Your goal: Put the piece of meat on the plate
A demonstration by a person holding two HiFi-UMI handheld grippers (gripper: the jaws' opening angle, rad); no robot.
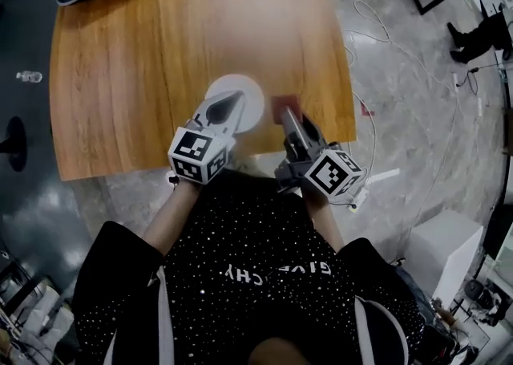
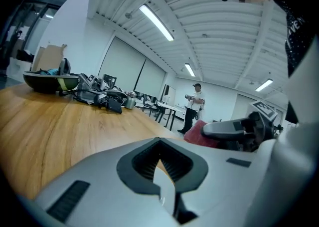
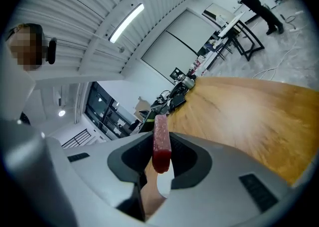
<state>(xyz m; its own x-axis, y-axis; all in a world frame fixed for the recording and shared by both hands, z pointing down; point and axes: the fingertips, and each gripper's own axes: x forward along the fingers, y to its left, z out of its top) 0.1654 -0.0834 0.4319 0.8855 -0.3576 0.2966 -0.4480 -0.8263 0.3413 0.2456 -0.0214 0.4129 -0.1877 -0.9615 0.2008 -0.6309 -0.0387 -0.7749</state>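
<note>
The right gripper [image 1: 286, 119] had its jaws pinching the piece of meat [image 3: 161, 141], a flat dark-red slab with pale speckles. It was held on edge just right of the round white plate [image 1: 250, 87], by the near edge of the wood-grain surface [image 1: 160, 50]. The left gripper [image 1: 230, 102] sat over the plate, jaws slightly apart, gripping nothing. The sparkly black shirt [image 1: 264, 291] read GIVENCHY, upside down.
</note>
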